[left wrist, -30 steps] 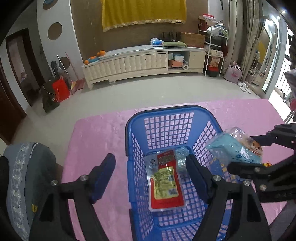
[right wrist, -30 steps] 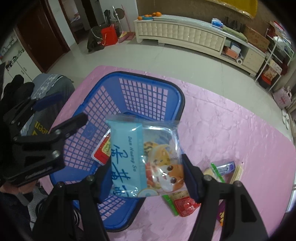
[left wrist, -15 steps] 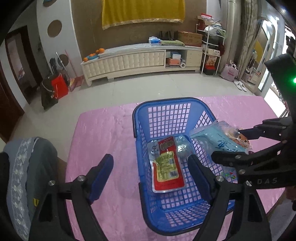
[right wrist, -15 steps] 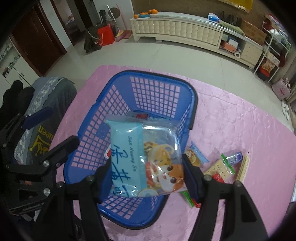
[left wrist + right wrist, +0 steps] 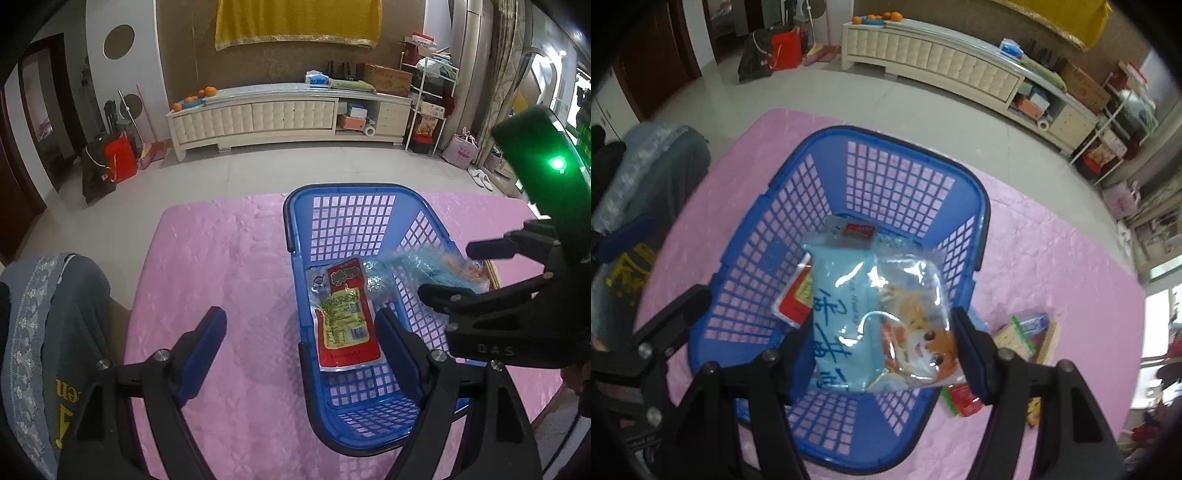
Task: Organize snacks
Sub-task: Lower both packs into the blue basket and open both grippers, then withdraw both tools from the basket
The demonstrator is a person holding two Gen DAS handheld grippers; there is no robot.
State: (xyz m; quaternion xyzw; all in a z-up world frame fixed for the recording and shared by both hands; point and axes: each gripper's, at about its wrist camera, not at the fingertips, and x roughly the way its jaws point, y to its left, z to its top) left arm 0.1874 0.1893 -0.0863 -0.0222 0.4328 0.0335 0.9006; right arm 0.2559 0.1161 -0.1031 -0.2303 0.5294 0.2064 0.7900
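The blue basket (image 5: 827, 206) is open on top; a red packet (image 5: 345, 314) covers its floor toward 9 o'clock.

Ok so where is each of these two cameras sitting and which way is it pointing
Left wrist: on the left gripper, looking down and forward over the blue basket and red snack pack; its own open fingers show.
Right wrist: on the right gripper, looking steeply down into the basket; its fingers hold the light-blue snack bag.
Shared: basket, red pack, bag, pink tablecloth, each other's gripper.
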